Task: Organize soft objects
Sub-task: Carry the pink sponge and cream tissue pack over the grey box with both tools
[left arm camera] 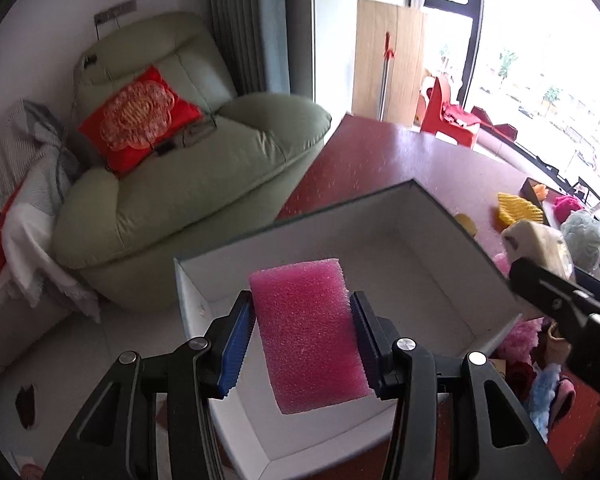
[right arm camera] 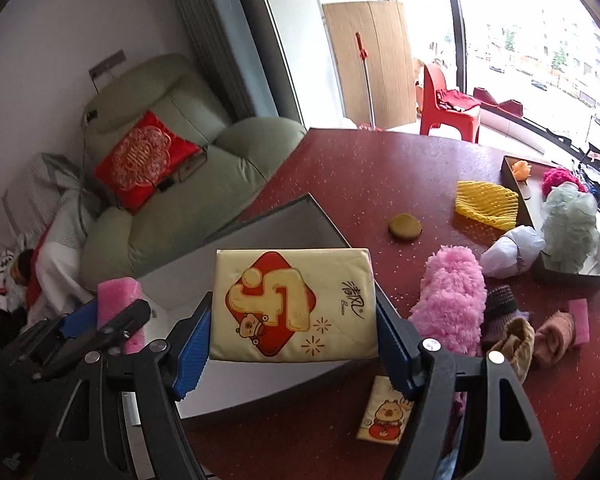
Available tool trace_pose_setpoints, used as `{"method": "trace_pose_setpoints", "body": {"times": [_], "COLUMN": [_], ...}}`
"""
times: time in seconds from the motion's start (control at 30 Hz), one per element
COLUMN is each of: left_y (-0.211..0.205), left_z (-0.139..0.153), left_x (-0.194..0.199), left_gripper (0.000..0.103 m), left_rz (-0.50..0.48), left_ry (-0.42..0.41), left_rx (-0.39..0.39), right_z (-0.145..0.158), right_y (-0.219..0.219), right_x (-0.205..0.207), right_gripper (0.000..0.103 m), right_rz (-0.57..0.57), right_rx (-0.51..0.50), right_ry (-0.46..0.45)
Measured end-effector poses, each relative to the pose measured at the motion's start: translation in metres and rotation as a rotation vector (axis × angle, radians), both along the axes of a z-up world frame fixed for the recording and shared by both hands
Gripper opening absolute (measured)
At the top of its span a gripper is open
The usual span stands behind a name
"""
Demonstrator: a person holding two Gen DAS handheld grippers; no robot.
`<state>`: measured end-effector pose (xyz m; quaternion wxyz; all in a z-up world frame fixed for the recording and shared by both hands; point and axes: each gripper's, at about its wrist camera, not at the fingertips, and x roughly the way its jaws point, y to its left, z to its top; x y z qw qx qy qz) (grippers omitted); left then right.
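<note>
My left gripper [left arm camera: 302,340] has its jaws clamped across a pink foam block [left arm camera: 306,336] above the open white box [left arm camera: 428,264]; it's light and squashy. My right gripper [right arm camera: 294,328] pinches a soft tissue pack [right arm camera: 292,304] by its sides, near that box's edge.

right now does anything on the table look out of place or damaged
Nothing looks damaged or spilled. The one oddity: a small tissue pack lies close to the near edge of the red table, apart from the other soft things, partly hidden behind the right gripper, which is shut on a bigger tissue pack.
</note>
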<state>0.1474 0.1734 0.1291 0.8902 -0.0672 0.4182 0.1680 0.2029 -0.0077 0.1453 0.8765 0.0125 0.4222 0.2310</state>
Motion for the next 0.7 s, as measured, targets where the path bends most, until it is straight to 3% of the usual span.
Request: {"method": "trace_pose_setpoints", "body": {"times": [0.37,0.7], "left_y": [0.017,0.018], "left_z": [-0.045,-0.068], "left_x": [0.037,0.042], "left_gripper": [0.05,0.05], "left_rz": [0.018,0.005], "left_ry": [0.126,0.178], "left_rx": [-0.038,-0.059], "right_z": [-0.033,-0.063], "right_y": [0.023,0.03], "right_x": [0.04,0.048], "right_gripper": [0.076,0.076], "right_rz": [0.021,0.031], "right_rx": [-0.068,-0.121], "right_ry": [0.071,0.127]}}
